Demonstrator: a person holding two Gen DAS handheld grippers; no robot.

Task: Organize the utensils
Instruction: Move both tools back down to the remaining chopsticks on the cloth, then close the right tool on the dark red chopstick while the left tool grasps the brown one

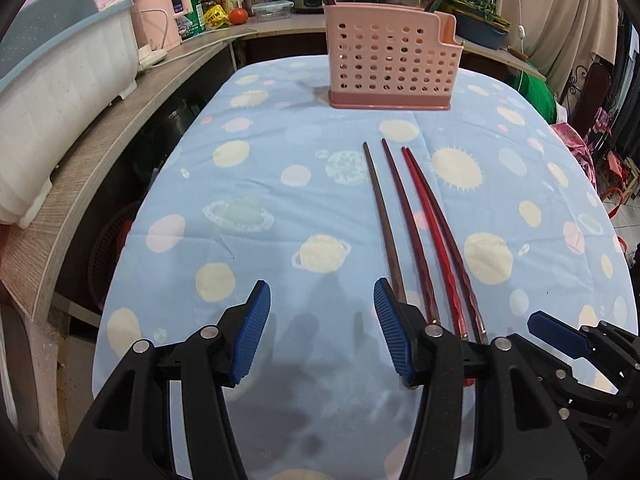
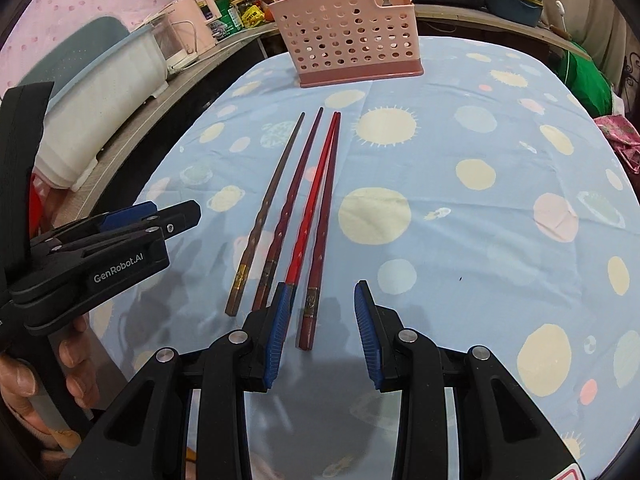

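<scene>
1. The 4 chopsticks (image 2: 298, 216) lie side by side on the cloth (image 2: 460, 216), long axes running away from you toward the holder (image 2: 348, 36).
2. Your right gripper (image 2: 320, 336) is nearer: jaws apart, empty, straddling the rightmost butt end.
3. Your left gripper (image 1: 322, 332) has its jaws apart and empty, just left of the sticks.

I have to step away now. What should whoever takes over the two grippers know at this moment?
Left gripper: open, empty, above the cloth left of the chopsticks.
Right gripper: open, its pads on either side of the handle end of the dark red chopstick, not pressing it.
Four chopsticks lie side by side on the blue planet-print tablecloth: brown chopstick, maroon chopstick, bright red chopstick, then the dark red one.
Pink perforated plastic utensil holder stands beyond their tips.
Done: none of these four is in the holder.
Left: all four.
</scene>
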